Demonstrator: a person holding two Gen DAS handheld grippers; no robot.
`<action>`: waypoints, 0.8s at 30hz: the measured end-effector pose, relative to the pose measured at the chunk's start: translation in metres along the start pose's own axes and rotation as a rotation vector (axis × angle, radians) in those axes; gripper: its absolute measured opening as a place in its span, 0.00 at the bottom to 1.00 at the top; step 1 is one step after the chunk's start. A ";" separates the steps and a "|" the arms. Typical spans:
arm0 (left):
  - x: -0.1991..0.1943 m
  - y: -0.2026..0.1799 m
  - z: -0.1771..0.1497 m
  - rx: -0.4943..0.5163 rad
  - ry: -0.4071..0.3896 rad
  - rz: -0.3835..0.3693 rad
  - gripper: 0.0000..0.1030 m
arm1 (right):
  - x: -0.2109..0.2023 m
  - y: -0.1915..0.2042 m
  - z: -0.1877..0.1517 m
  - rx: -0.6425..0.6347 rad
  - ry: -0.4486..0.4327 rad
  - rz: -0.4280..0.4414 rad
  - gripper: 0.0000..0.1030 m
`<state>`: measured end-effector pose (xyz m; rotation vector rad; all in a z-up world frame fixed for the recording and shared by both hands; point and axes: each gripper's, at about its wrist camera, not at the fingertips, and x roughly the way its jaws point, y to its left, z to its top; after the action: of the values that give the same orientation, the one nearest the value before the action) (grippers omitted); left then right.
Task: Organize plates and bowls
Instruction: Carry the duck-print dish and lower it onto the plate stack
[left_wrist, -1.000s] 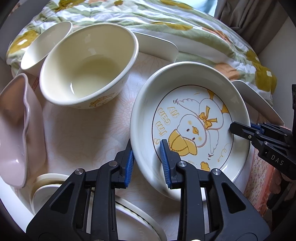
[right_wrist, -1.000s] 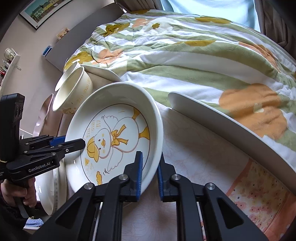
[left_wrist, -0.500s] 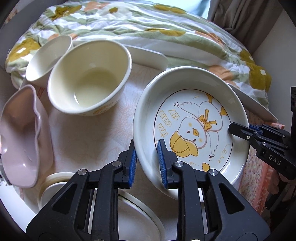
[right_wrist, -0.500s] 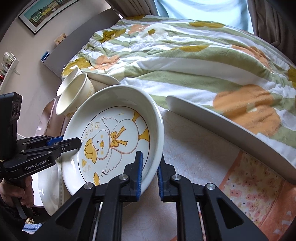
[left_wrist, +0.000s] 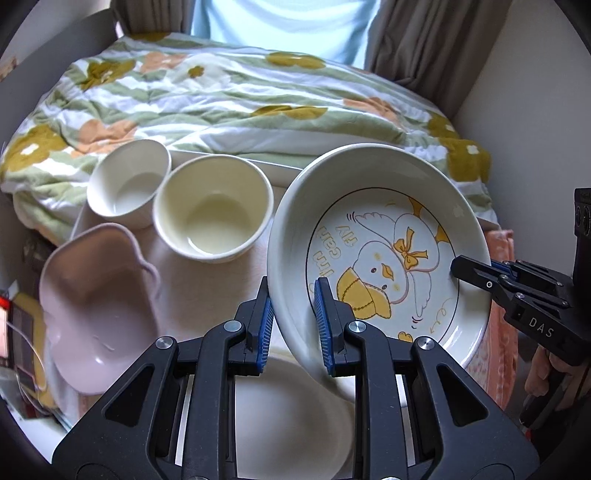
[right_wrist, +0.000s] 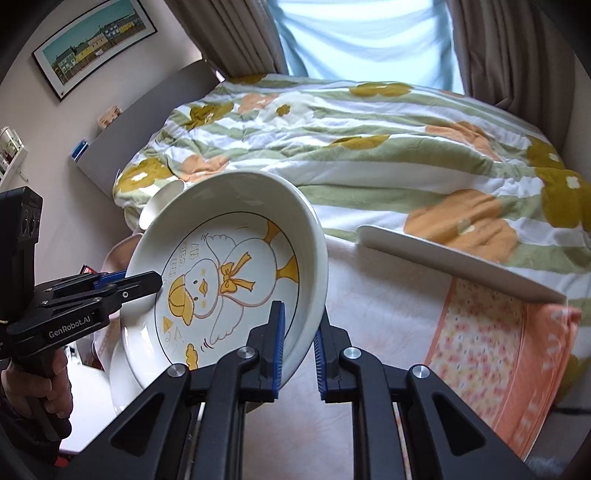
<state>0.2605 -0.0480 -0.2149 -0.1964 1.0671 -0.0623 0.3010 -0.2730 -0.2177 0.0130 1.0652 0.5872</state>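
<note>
Over the bench (left_wrist: 207, 284), seen from my left wrist, my left tongs (left_wrist: 293, 314) are clamped on the near-left rim of a deep white plate with a duck drawing (left_wrist: 376, 258). One blue pad sits outside the rim and one inside. My left tongs have just been closing a little on that rim. My right tongs (left_wrist: 465, 267) grip the plate's opposite edge from the right, with a hand (left_wrist: 546, 373) on the handle below. I hold the plate tilted above the bench. To the left stand a cream bowl (left_wrist: 212, 206) and, just beside it, a smaller white bowl (left_wrist: 127, 182). A pink heart-shaped dish (left_wrist: 96, 306) lies nearer, at the left. A pale plate (left_wrist: 288, 417) lies under my tongs. A floral quilt (left_wrist: 236, 96) covers the bed behind.

From my right wrist, my right tongs (right_wrist: 298, 347) pinch the plate's near rim, narrow, with the rim between the pads. My left tongs (right_wrist: 147, 282) hold the far-left edge, with a hand (right_wrist: 44, 391) on the grip. The plate tips up toward the quilt. A patterned orange cloth (right_wrist: 491, 350) covers the bench at the right.
</note>
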 end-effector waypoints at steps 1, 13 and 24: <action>-0.006 0.003 -0.004 0.014 -0.003 -0.010 0.19 | -0.004 0.007 -0.005 0.013 -0.010 -0.009 0.13; -0.044 0.077 -0.077 0.154 0.076 -0.074 0.19 | -0.015 0.108 -0.088 0.191 -0.031 -0.092 0.13; -0.007 0.091 -0.118 0.153 0.175 -0.077 0.18 | 0.013 0.119 -0.134 0.274 0.028 -0.142 0.13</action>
<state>0.1498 0.0274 -0.2815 -0.0943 1.2235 -0.2333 0.1418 -0.2013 -0.2613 0.1672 1.1573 0.3116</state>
